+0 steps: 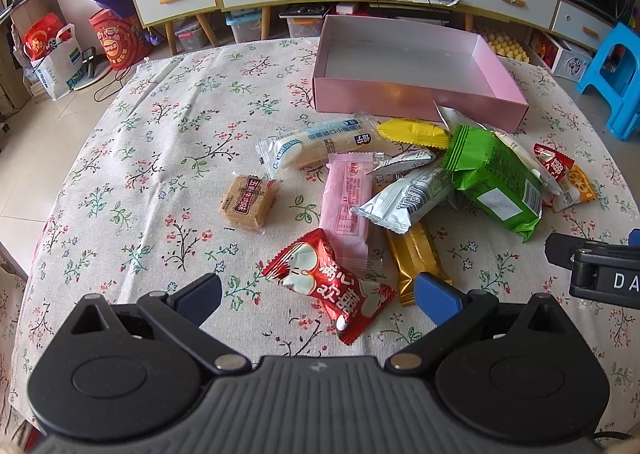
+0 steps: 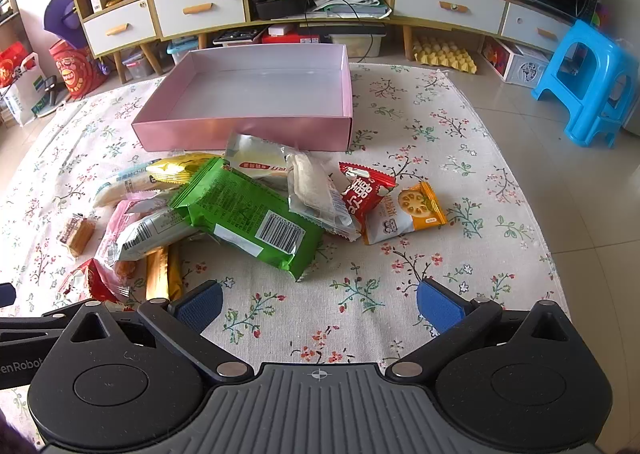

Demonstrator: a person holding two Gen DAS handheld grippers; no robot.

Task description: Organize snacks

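Floral cloth covers the surface (image 1: pixel 160 134) I am working over, and it is the biggest thing in both views. Next in size, the shallow pink box (image 2: pixel 248 132) sits at the far side with nothing inside it, so I judge the sorting has not started. Every snack is still outside, heaped just in front of the box's near wall: a green packet (image 2: pixel 244 214) on top, a silver packet (image 1: pixel 404 200), a pink wafer bar (image 1: pixel 348 202), a gold bar (image 1: pixel 416 258), a yellow packet (image 1: pixel 414 132). A wafer square (image 1: pixel 248 202) lies apart to the left. My left gripper (image 1: pixel 318 296) has its fingers spread wide around a red candy packet (image 1: pixel 332 284), not touching it. My right gripper (image 2: pixel 320 304) is also spread, over bare cloth, holding nothing.
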